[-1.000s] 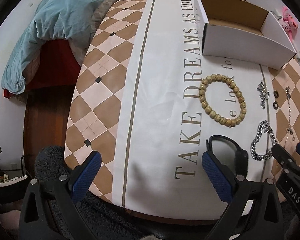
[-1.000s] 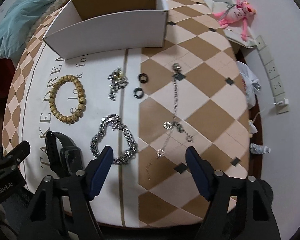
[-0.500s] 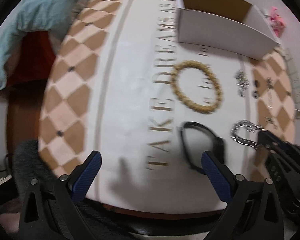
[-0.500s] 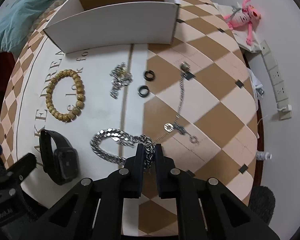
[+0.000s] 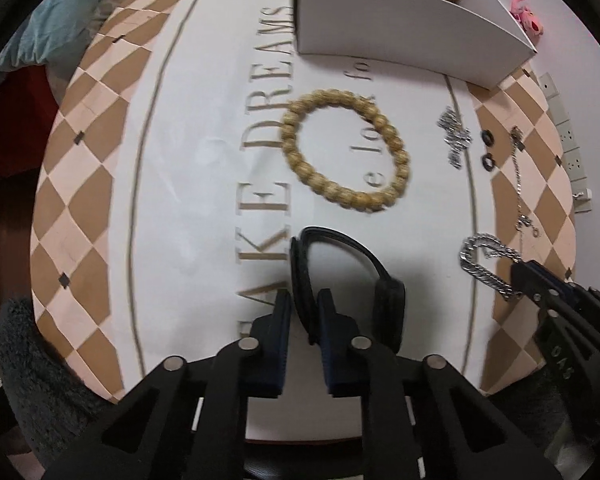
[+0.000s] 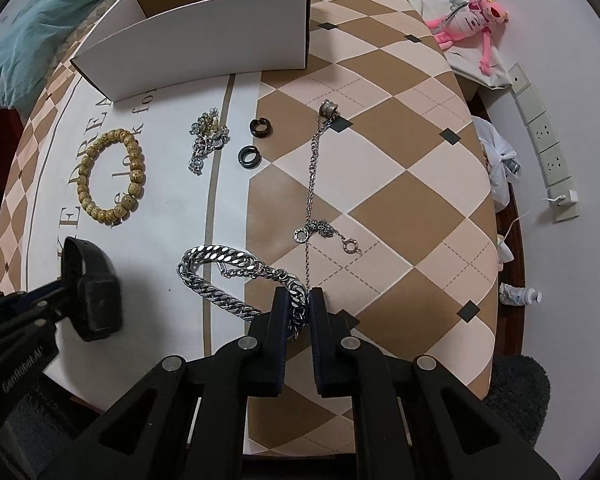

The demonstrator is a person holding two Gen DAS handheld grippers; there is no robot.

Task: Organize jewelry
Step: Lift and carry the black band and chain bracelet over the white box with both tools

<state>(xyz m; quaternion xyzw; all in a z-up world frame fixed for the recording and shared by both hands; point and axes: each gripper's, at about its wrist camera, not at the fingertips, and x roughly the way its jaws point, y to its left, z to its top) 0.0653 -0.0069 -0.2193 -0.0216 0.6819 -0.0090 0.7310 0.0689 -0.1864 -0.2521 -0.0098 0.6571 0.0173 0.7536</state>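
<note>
Both tongs have closed: my left gripper (image 5: 304, 303) pinches the watch (image 5: 342, 286), right gripper (image 6: 298, 300) the chain (image 6: 236, 278); box (image 6: 204, 46) interior partly hidden

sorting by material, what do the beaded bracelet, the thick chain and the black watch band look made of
Beaded bracelet: probably wood, matte tan beads with dark speckles.
Thick chain: metal, likely polished steel, with bright glints on flat curb links.
Black watch band: looks like rubber or silicone, dull black, holding a smooth curve.
</note>
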